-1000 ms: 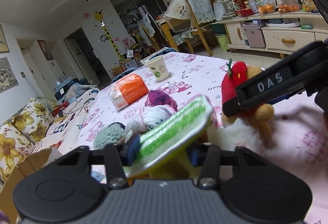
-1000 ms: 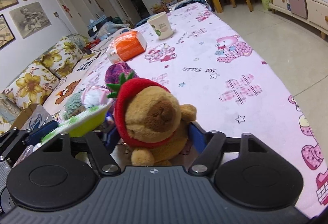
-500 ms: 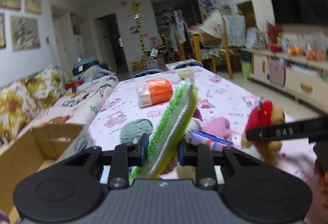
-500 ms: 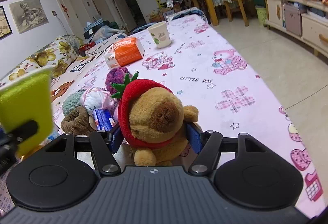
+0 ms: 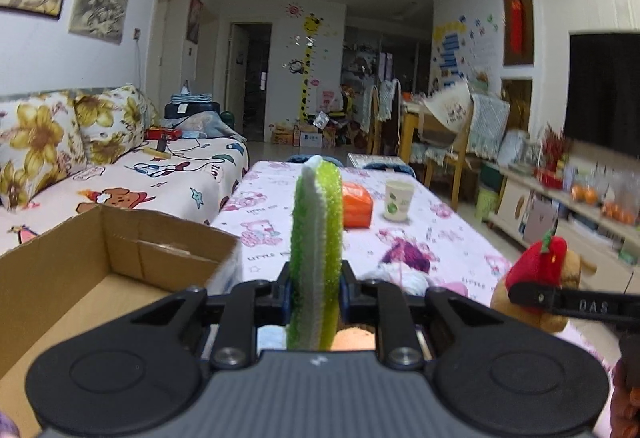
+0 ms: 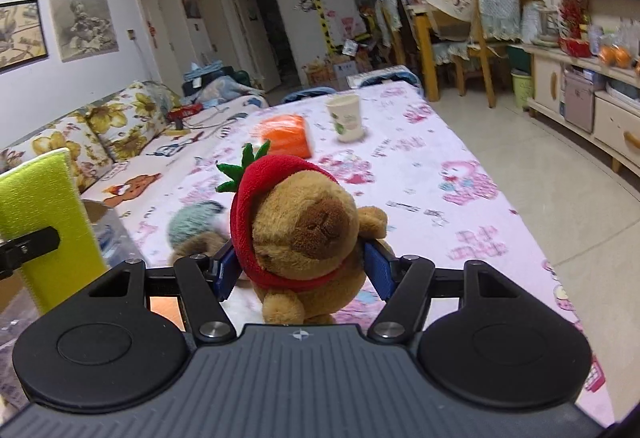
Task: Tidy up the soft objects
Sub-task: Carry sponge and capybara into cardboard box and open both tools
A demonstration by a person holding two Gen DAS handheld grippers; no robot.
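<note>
My left gripper (image 5: pixel 315 290) is shut on a green and white fuzzy pad (image 5: pixel 316 254), which stands upright on edge above the table, beside an open cardboard box (image 5: pixel 100 270) at the left. The same green pad (image 6: pixel 44 230) shows at the left edge of the right wrist view. My right gripper (image 6: pixel 302 270) is shut on a brown plush bear with a red strawberry hood (image 6: pixel 304 230), lifted off the pink tablecloth (image 6: pixel 440 173). That plush bear (image 5: pixel 544 278) also shows at the right of the left wrist view.
On the table lie a purple yarn ball (image 5: pixel 408 258), a teal fuzzy ball (image 6: pixel 192 226), a brown soft item (image 6: pixel 196 244), an orange packet (image 6: pixel 286 135) and a paper cup (image 6: pixel 346 117). A flowered sofa (image 5: pixel 52 141) runs along the left; cabinets (image 6: pixel 592 97) stand right.
The left gripper closed on the green pad, rolled it from flat to upright and carried it left toward the box. The right gripper lifted the plush bear slightly off the table.
</note>
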